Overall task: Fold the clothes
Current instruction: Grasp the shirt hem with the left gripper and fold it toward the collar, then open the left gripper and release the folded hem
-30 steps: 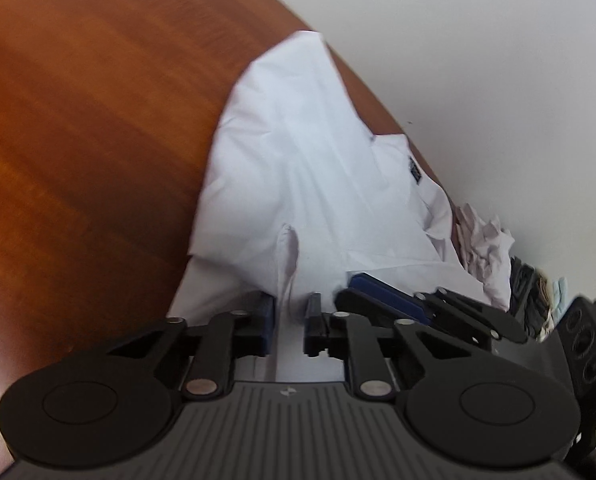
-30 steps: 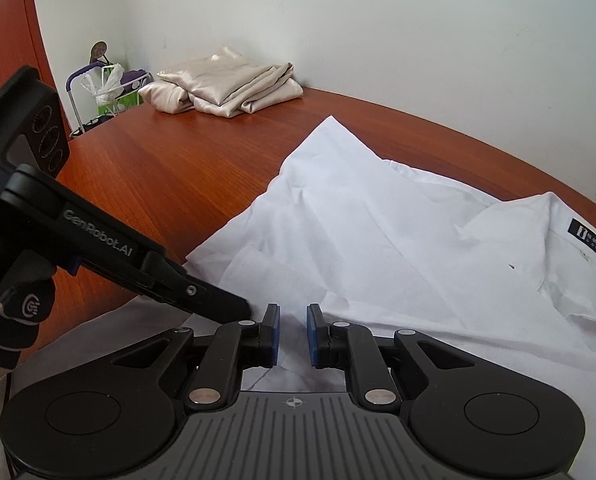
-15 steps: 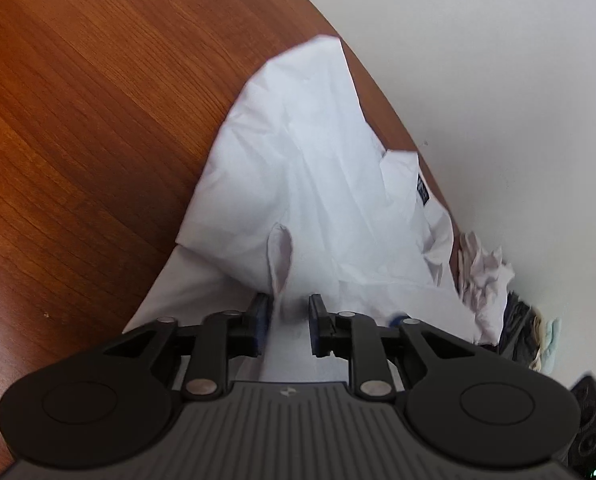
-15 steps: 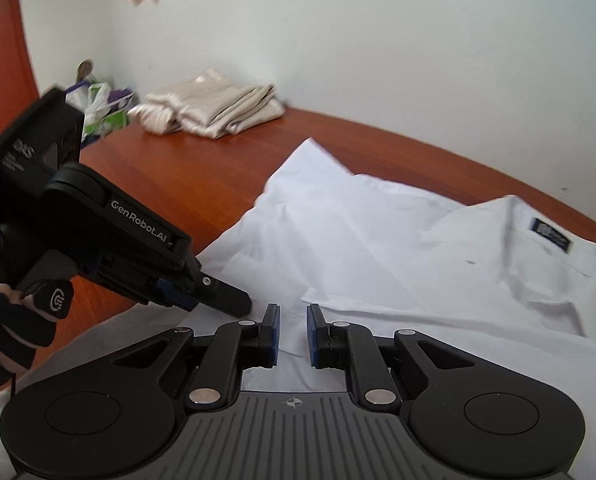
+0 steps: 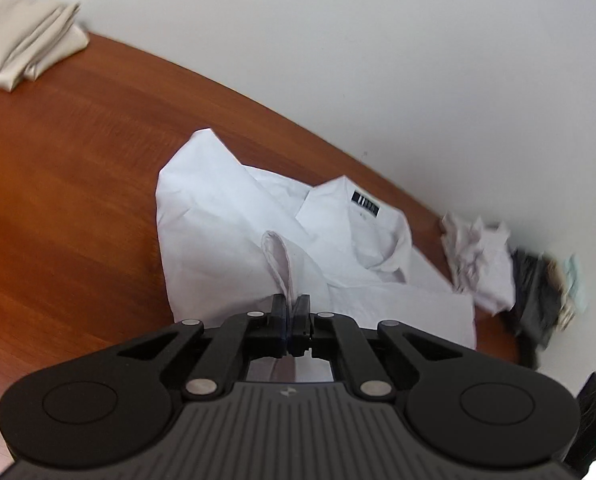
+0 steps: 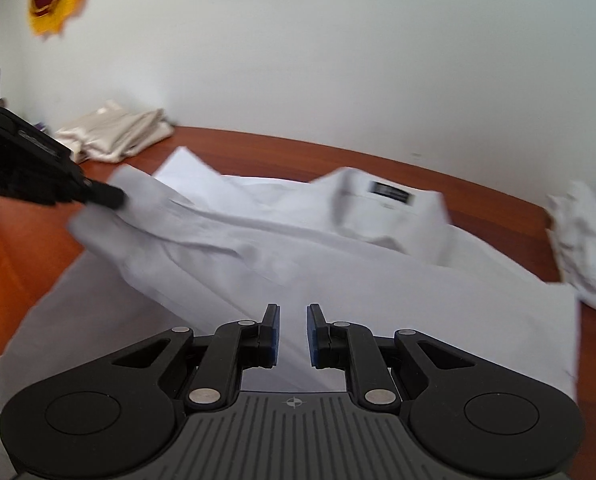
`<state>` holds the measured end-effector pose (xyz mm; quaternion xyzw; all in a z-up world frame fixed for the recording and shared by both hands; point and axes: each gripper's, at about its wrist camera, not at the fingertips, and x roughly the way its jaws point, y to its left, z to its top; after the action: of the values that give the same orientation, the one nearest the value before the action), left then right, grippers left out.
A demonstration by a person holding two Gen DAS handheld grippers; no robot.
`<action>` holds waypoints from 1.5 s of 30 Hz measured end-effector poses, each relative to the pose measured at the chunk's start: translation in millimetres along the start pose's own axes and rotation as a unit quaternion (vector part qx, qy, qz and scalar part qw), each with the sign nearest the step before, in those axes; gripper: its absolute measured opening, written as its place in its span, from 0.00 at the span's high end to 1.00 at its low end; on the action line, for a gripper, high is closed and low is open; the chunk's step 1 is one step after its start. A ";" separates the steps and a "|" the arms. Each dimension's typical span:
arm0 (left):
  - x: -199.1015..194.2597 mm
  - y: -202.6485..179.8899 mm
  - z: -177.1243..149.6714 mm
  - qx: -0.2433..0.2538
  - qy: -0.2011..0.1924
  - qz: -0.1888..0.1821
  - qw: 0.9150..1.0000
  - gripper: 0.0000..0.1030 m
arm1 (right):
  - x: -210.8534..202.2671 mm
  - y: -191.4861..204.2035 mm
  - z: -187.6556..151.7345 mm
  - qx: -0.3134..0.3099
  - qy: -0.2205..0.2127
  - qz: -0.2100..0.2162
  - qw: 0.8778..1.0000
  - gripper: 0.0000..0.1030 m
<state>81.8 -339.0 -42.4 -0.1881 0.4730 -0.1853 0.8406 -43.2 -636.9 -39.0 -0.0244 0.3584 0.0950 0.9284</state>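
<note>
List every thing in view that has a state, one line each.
left hand-held gripper: shut, pinching a fold of the shirt
right hand-held gripper: open, nothing between its pads
white shirt: partly folded, one edge lifted
beige cloth: folded, stacked
crumpled white cloth: unfolded, heaped

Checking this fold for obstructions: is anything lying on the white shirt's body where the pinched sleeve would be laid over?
Nothing visible. The left gripper has just closed on the sleeve; the white shirt ahead is bare, and the crumpled cloth lies at its far edge.
</note>
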 end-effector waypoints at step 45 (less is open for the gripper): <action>88.9 53.9 23.9 0.026 0.012 0.086 0.996 0.85 | 1.4 -120.3 -66.1 0.073 0.074 -0.157 0.982 0.78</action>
<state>152.7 -332.8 -121.8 -0.1227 0.4928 -0.1268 0.8521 -62.6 -762.1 -91.8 -0.0195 0.4237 -0.0805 0.9020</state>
